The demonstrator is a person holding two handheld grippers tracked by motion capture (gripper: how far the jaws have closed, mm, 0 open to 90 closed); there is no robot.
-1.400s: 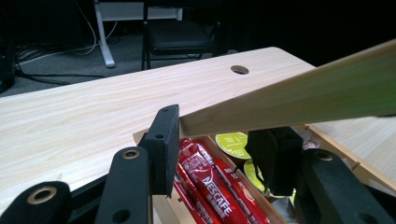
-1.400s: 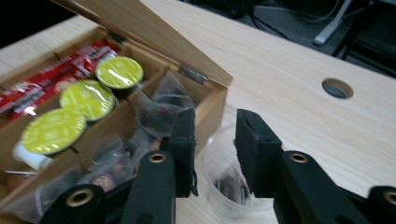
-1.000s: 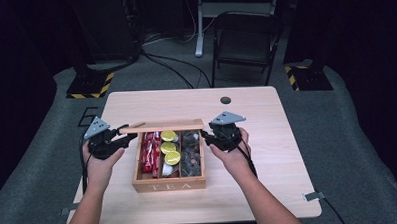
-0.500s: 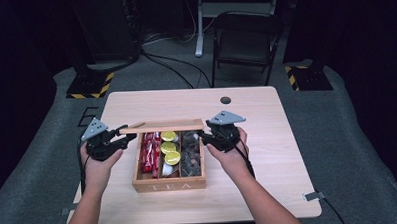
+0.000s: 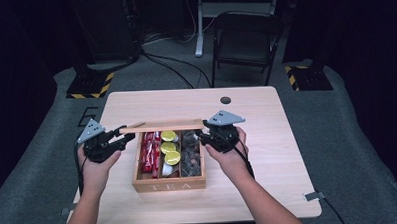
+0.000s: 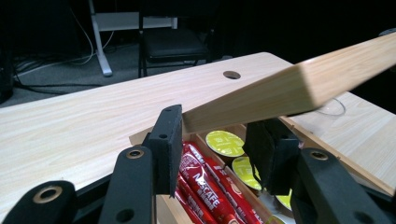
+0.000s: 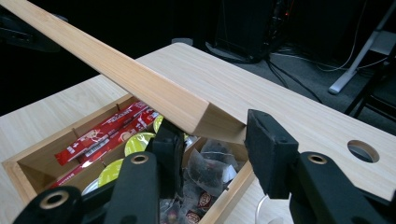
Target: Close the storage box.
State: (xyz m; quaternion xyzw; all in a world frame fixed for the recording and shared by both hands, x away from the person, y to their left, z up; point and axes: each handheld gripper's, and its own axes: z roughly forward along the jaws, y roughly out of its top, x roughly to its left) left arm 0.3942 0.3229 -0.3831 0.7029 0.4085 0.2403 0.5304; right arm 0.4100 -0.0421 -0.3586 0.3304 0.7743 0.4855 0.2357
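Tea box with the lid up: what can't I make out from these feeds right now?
- Lid: hinge or far edge not visible in the high view, so attachment unclear.
- Tea bags: labels too small, partly behind the right gripper.
- Red sachets: cut off below by the left gripper.
- Jaw contact with the lid: uncertain.

Lid (image 5: 162, 126) above box (image 5: 169, 184) rear, box mid-table (image 5: 269, 189), sachets (image 5: 149, 151) left inside

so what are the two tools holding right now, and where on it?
The wooden lid of the tea box, raised above it: left tool at the lid's left end, right tool at its right end.
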